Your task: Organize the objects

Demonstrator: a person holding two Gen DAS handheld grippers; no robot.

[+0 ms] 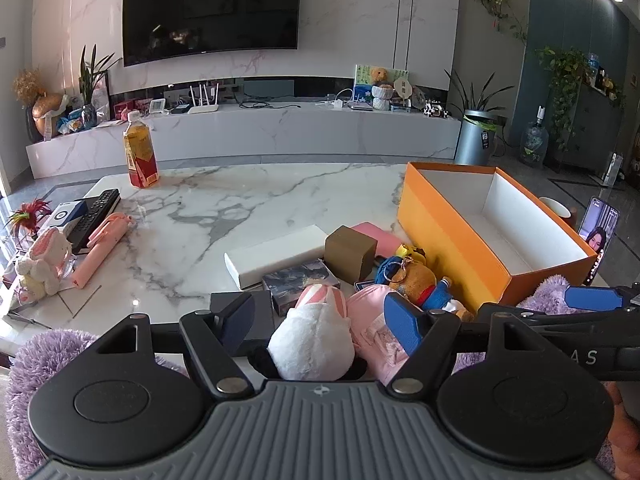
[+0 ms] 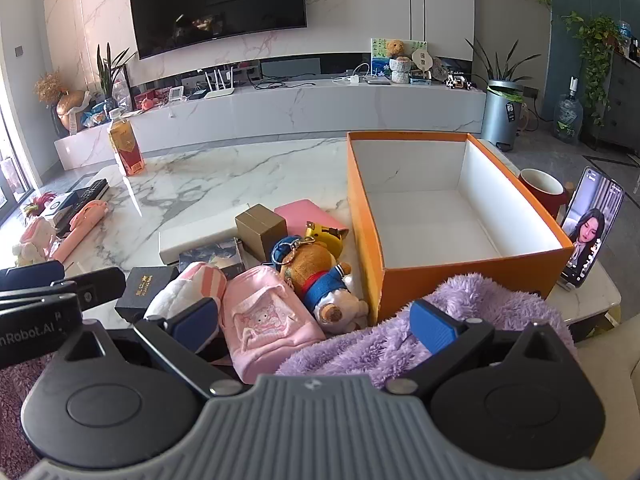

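nearest the lens, the left gripper [image 1: 320, 320] holds its fingers spread wide and empty above the white-and-pink plush rabbit [image 1: 314, 334], while the right gripper [image 2: 316, 320] is likewise spread, pinching nothing, over the pink mini backpack [image 2: 268, 320] and a lilac fuzzy fabric [image 2: 460, 320]. the orange box [image 2: 404, 276], at about 1 o'clock in the right wrist view, is still empty, so by this evidence sorting has not begun and everything remains to be placed. the pile to be organized lies at 11 to 12 o'clock, just left of the box: a bear keychain plush [image 2: 316, 272], brown cube box [image 2: 260, 230], pink flat case [image 2: 308, 214], white long box [image 2: 196, 234], black gift box [image 2: 144, 288] and a printed card box [image 2: 214, 256]. a tea bottle [image 1: 139, 156], remote [image 1: 94, 216] and pink stick [image 1: 104, 248] sit at 10 o'clock, well apart. likely obstacles: the fuzzy fabric draped against the box's near wall, and the propped phone [image 2: 592, 228] and red mug [image 2: 544, 190] beside the box at 2 o'clock.
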